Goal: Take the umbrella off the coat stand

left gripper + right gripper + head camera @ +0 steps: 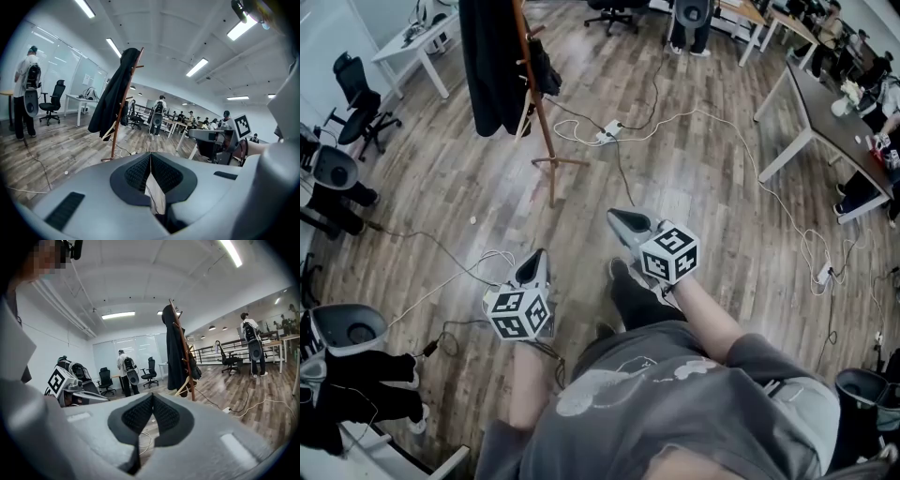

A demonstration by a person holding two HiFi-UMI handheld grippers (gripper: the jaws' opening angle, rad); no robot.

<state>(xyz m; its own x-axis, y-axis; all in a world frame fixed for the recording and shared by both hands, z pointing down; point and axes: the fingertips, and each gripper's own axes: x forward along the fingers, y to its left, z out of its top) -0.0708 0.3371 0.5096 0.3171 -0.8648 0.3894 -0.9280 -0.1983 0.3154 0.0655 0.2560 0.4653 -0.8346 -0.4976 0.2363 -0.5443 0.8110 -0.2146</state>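
The wooden coat stand (540,112) rises from the plank floor some way ahead of me, with a long black coat (492,66) draped over it. A dark bundle (547,71) hangs on its right side and a pale curved piece (523,125) shows below the coat; which of them is the umbrella I cannot tell. The stand (123,108) appears left of centre in the left gripper view, and the stand (180,348) is right of centre in the right gripper view. My left gripper (535,262) and right gripper (620,221) are both shut, empty, and well short of the stand.
White cables and a power strip (607,131) lie on the floor just past the stand's feet. Desks (825,103) stand at the right, a white desk (412,47) and office chairs (356,103) at the left. People stand about the room (26,89).
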